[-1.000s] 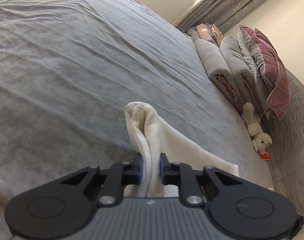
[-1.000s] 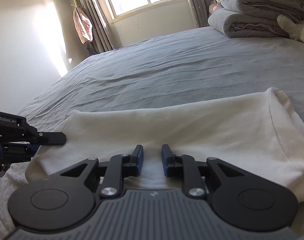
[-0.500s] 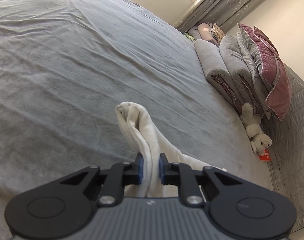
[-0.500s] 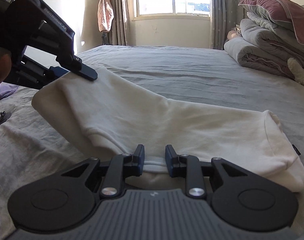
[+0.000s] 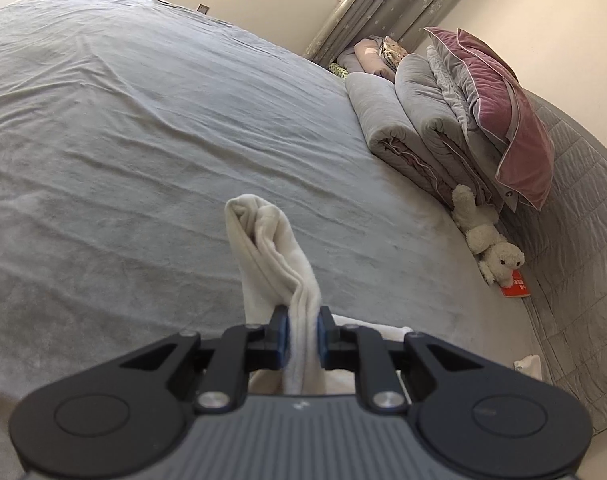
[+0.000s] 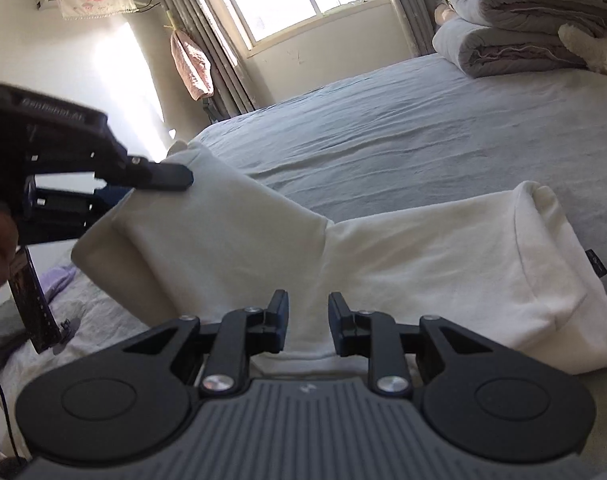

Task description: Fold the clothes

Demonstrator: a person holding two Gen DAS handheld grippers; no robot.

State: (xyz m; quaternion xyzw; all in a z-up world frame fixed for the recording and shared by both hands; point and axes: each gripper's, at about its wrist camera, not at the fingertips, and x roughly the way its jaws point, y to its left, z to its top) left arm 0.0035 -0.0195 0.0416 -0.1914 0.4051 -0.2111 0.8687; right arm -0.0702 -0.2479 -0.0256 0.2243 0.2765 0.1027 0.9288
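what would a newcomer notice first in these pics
The white garment, spread over the grey bed, with one end bunched and lifted in the left gripper. The right gripper sits over the near edge of the garment, jaws apart. After that, the pink pillow on folded quilts, and a plush dog at their foot.

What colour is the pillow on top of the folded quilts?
Dusty pink with a pale piped edge; the pillow shows best in the left wrist view.

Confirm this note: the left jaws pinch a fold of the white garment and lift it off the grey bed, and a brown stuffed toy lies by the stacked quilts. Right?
Not quite. The stuffed toy is cream-white, not brown, as the left wrist view shows. The rest holds: the left gripper pinches the white garment above the grey bed, beside the stacked quilts.
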